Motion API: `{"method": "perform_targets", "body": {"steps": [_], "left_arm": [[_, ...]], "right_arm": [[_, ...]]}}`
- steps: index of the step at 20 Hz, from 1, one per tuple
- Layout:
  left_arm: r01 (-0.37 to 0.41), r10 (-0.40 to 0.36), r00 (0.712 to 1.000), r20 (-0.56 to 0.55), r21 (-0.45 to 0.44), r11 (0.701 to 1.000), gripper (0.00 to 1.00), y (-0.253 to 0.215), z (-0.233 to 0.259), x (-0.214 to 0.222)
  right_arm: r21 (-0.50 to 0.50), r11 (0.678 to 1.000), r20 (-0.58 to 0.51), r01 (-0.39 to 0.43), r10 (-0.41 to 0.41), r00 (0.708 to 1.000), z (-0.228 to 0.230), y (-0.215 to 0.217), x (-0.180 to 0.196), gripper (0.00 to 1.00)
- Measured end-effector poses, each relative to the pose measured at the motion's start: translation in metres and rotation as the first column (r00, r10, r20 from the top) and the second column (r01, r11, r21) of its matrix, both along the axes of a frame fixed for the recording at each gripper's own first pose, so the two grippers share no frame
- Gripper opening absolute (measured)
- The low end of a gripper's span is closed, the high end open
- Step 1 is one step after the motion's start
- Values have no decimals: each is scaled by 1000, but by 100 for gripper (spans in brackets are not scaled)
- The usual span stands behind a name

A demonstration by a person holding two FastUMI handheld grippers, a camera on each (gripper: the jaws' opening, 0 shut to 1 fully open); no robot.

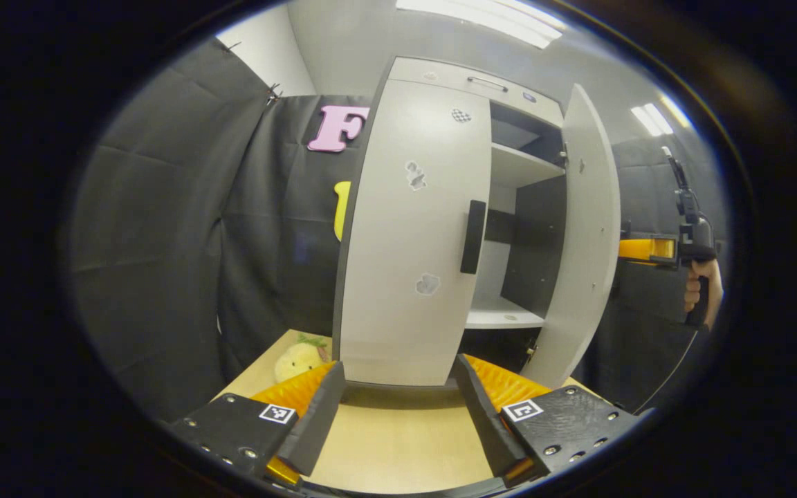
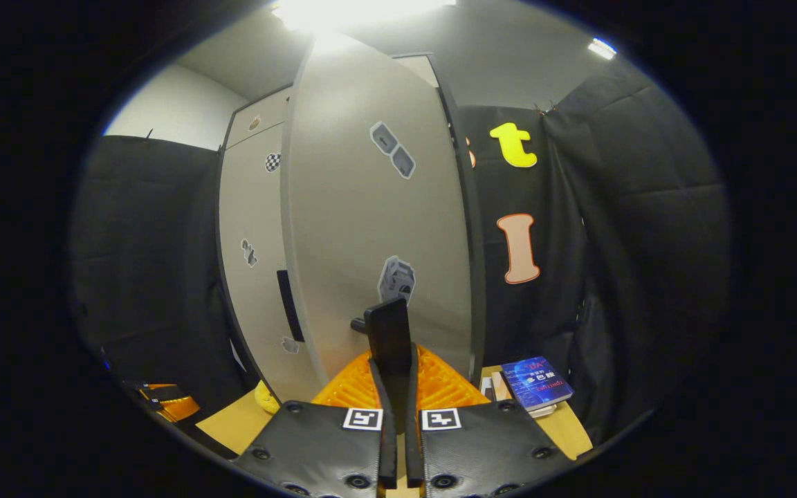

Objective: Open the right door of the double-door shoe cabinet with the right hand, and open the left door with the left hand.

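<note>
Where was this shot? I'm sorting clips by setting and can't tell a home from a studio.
Probably a staged recording booth, not a home: black cloth hangs as walls, a shoe cabinet stands on a wooden table, and strip lights run overhead.

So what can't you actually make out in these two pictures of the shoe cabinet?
- Left gripper view: the lower compartment behind the left door, hidden by that closed door.
- Left gripper view: the yellow soft toy, partly behind the left gripper.
- Right gripper view: the cabinet interior, blocked by the right door.
- Right gripper view: the right door's handle, lower end hidden between the right gripper's fingers.
</note>
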State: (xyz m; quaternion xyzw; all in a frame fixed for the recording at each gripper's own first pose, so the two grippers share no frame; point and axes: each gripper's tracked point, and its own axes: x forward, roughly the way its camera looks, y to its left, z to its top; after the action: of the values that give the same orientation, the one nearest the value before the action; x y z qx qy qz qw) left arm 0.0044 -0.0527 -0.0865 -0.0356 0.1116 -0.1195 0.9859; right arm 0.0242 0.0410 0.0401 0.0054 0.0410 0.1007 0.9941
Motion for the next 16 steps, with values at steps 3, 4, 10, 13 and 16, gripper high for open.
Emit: {"method": "perform_targets", "body": {"steps": [3, 4, 10, 13, 16], "left_arm": [[13, -13, 1000, -9, -6, 1000, 93, -3, -3, 6], [16, -16, 1000, -12, -9, 1000, 92, -4, -3, 8], [66, -67, 998, -21, -31, 997, 93, -21, -5, 17], [89, -89, 996, -20, -29, 996, 93, -29, -6, 20], [112, -115, 992, -41, -76, 991, 94, -40, -7, 20]], "right_arm": [[5, 1000, -2, 22, -22, 1000, 2, -15, -3, 6], [-4, 999, 0, 34, -34, 999, 2, -22, -4, 2], [-69, 990, 22, 125, -124, 992, 4, -77, -11, 5], [-34, 982, 29, 186, -185, 982, 7, -116, -9, 5], [79, 990, 22, 114, -116, 993, 7, -106, -14, 5]]}}
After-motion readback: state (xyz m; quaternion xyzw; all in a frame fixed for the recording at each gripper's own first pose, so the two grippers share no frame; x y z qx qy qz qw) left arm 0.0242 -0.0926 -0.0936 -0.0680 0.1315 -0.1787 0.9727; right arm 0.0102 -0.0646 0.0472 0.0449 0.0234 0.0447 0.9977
